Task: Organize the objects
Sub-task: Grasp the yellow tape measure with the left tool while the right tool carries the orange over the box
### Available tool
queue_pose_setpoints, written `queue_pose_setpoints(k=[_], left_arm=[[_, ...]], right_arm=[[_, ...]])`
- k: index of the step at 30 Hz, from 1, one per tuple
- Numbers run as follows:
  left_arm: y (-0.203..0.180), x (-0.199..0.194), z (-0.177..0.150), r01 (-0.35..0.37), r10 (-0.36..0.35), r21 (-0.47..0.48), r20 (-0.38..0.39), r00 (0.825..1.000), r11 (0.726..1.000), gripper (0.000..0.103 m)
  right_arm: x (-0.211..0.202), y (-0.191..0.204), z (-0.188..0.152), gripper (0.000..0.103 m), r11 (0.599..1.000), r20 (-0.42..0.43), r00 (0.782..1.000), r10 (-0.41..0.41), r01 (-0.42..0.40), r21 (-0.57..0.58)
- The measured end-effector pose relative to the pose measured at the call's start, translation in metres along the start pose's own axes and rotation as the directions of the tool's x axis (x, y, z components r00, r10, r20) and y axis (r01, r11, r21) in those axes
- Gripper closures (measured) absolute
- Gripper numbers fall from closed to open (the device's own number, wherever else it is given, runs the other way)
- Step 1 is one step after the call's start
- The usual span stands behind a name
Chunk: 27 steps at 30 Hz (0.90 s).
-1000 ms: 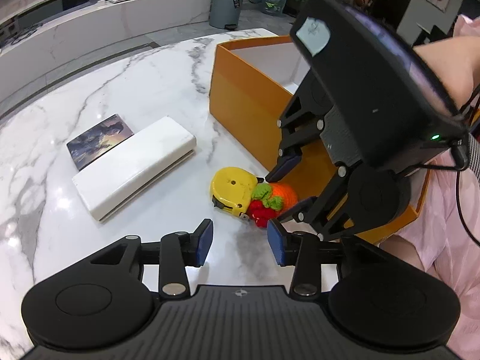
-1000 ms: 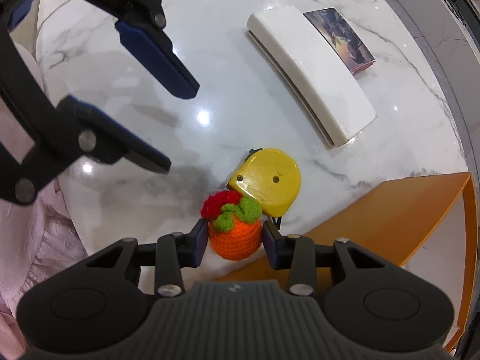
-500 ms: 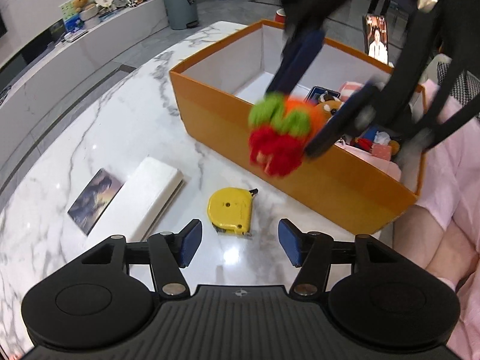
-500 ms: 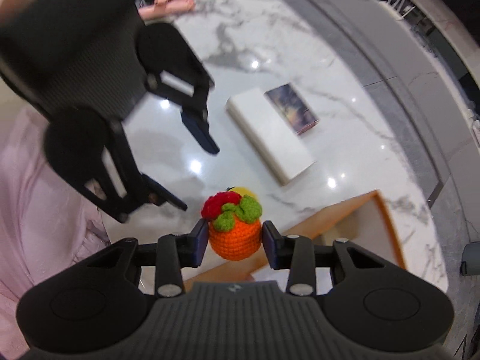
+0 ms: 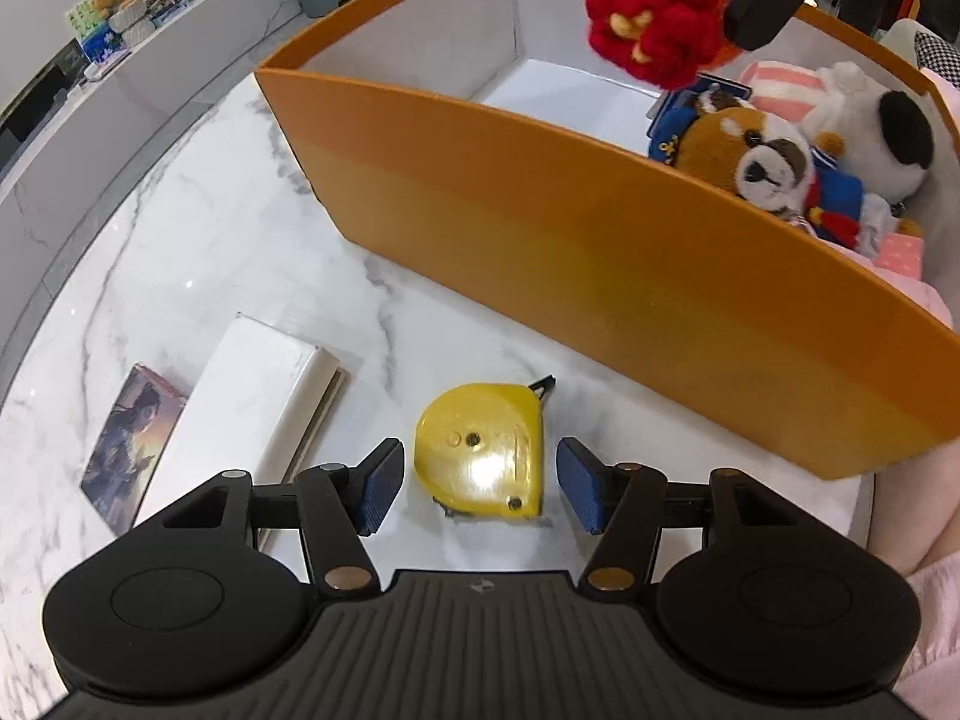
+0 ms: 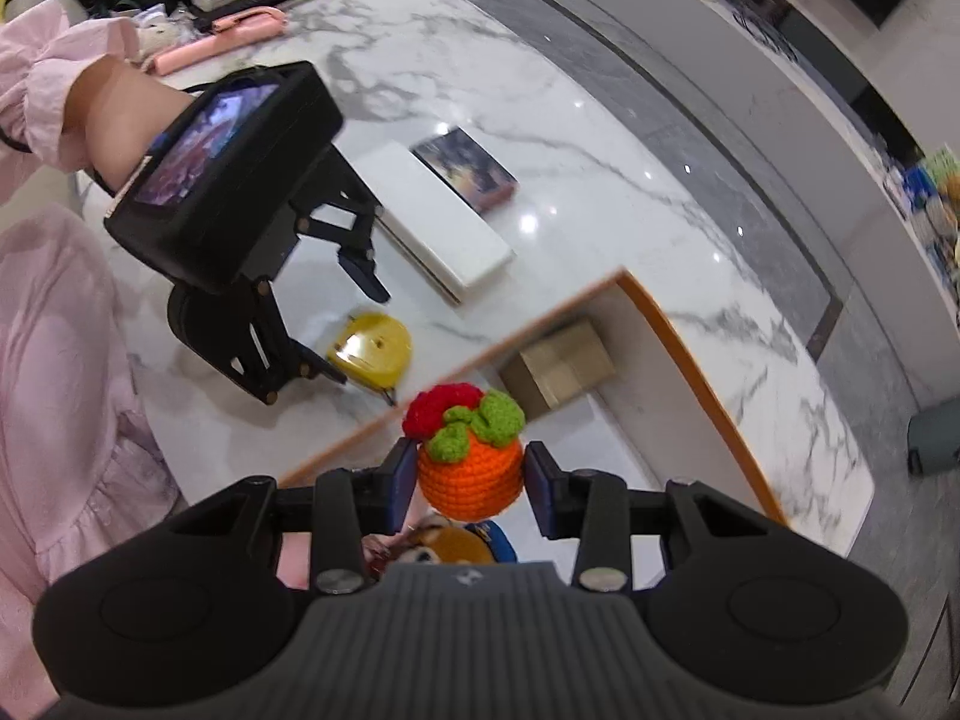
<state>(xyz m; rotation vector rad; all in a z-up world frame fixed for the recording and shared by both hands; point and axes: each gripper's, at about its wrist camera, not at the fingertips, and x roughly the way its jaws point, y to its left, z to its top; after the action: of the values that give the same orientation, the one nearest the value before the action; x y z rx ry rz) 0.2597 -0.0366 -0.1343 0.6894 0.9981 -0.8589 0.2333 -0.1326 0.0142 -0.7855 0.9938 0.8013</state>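
Note:
My right gripper is shut on a crocheted orange fruit with green leaves and a red flower, held in the air above the orange box. The toy also shows at the top of the left wrist view. My left gripper is open and low over the marble table, its blue pads either side of the yellow tape measure, not touching it. The tape measure also shows in the right wrist view, in front of the box's near wall.
The orange box holds plush toys and a small cardboard box. A white flat case and a picture card lie left of the tape measure. Clutter lies at the table's far end. A person in pink stands close.
My right gripper has lifted the crocheted fruit off the table and carried it over the orange box. My left gripper has moved in around the tape measure.

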Motion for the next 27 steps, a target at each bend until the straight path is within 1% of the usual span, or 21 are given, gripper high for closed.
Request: queue_pose_setpoints(k=[3,4,6,7,13,16,21,23,25,27], left_arm=[[0.004,0.007,0.002,0.01,-0.01,-0.011,-0.014,1.0,1.0,0.038],[0.005,0.009,0.002,0.015,-0.015,-0.018,-0.023,1.0,1.0,0.042],[0.008,0.011,0.001,0.03,-0.031,-0.029,-0.029,0.999,0.999,0.043],[0.009,0.011,0.0,0.036,-0.037,-0.032,-0.028,0.999,0.999,0.046],[0.009,0.007,-0.002,0.023,-0.026,-0.075,-0.034,0.999,0.997,0.046],[0.012,-0.006,-0.004,0.023,-0.023,-0.091,-0.005,1.0,0.996,0.046],[0.014,-0.035,-0.002,0.018,-0.011,-0.112,0.061,0.998,0.994,0.046],[0.006,-0.046,0.002,0.017,-0.007,-0.117,0.086,0.996,0.993,0.047],[0.006,-0.058,0.004,0.016,-0.003,-0.118,0.112,0.994,0.993,0.047],[0.002,-0.068,0.008,0.007,0.007,-0.107,0.134,0.991,0.994,0.047]], right_arm=[[0.019,-0.015,-0.007,0.062,0.998,-0.029,0.999,0.024,-0.023,0.051],[0.027,-0.02,-0.007,0.062,0.997,-0.035,0.999,0.039,-0.037,0.073],[0.041,-0.028,-0.009,0.062,0.99,-0.038,0.997,0.073,-0.068,0.12],[0.047,-0.031,-0.01,0.062,0.986,-0.039,0.995,0.094,-0.088,0.142],[0.084,-0.04,-0.011,0.062,0.962,-0.053,0.98,0.193,-0.179,0.205],[0.103,-0.042,-0.011,0.062,0.955,-0.065,0.974,0.219,-0.2,0.221],[0.124,-0.045,-0.013,0.062,0.934,-0.08,0.955,0.284,-0.257,0.246],[0.131,-0.046,-0.015,0.062,0.926,-0.088,0.948,0.306,-0.274,0.261],[0.137,-0.046,-0.017,0.062,0.914,-0.093,0.939,0.332,-0.296,0.279],[0.14,-0.045,-0.018,0.061,0.905,-0.081,0.933,0.351,-0.315,0.287]])
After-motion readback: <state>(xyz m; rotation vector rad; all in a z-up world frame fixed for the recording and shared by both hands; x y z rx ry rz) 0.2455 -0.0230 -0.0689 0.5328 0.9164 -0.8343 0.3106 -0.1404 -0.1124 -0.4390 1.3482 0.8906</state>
